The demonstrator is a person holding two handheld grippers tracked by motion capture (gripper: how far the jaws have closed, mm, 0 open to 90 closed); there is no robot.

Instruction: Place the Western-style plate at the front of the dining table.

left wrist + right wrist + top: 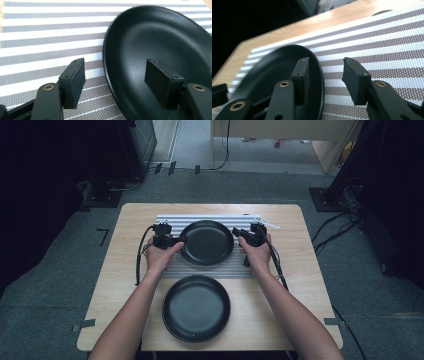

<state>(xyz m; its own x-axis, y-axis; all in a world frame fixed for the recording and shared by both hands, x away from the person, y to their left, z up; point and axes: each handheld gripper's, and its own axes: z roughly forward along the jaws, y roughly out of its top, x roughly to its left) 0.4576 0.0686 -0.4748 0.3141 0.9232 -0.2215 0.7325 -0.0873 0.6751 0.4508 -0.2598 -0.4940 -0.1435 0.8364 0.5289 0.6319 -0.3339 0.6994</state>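
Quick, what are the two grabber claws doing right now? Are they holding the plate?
Left gripper: open, jaws astride the rim of the round black plate on the striped placemat, not gripping.
Right gripper: open, astride the same plate's opposite rim.

My left tongs (176,240) sit at the left rim of the far black plate (207,242), and my right tongs (240,234) at its right rim; whether the jaws are parted I cannot make out from up here. That plate lies on the striped placemat (200,269) across the back half of the wooden worktop (120,285). A second black plate (196,308) rests on the bare wood just in front of the mat, between my forearms. A black cable (138,255) loops from the left tongs down the worktop. Grey carpet (45,285) surrounds the worktop.
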